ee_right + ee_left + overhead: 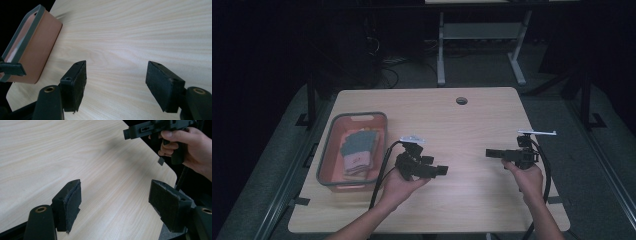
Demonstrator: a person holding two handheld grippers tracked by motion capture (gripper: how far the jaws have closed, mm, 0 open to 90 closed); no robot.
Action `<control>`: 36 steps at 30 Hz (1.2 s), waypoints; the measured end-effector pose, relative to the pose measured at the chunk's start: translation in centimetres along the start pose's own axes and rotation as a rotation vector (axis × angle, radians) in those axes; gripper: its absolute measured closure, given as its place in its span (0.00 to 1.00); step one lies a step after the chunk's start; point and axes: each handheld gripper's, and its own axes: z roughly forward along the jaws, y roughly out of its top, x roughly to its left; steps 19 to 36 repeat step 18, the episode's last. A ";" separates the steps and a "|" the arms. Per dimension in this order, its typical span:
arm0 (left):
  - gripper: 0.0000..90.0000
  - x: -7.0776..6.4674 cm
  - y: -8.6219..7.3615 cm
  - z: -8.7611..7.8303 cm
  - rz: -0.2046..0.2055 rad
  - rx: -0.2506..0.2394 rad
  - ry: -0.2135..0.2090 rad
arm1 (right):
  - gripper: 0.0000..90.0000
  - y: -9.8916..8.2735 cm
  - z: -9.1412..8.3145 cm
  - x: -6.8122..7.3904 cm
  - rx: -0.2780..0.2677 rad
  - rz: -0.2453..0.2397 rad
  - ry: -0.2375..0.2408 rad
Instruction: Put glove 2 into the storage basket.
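From above, the left tool (pixel 439 171) and the right tool (pixel 490 153) are held over the bare worktop (pixel 472 125), pointing at each other, both with nothing in them. The left tool's own view has wide-apart jaws over wood, with the right tool (pixel 127 133) far off. The right tool's view has wide jaws too, and the basket (pixel 32 47) of cloths sits well apart at the worktop's left side.

2 empty grippers (pixel 441 170) (pixel 490 153) above table (pixel 472 125)

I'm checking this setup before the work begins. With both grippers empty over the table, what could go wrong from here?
The left gripper and right gripper point at each other with open jaws and could collide. The left gripper's cable trails beside the basket and might snag its rim or drag it.
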 end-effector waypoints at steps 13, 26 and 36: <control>0.28 -0.4 -2.4 0.6 0.015 -0.013 -0.009 | 0.35 -2.1 -0.7 -1.0 0.000 -0.025 -0.014; 0.27 -0.7 -3.1 0.4 0.035 -0.012 -0.008 | 0.34 -3.4 -1.7 -1.0 -0.021 -0.036 -0.009; 0.27 -0.7 -3.1 0.4 0.035 -0.012 -0.008 | 0.34 -3.4 -1.7 -1.0 -0.021 -0.036 -0.009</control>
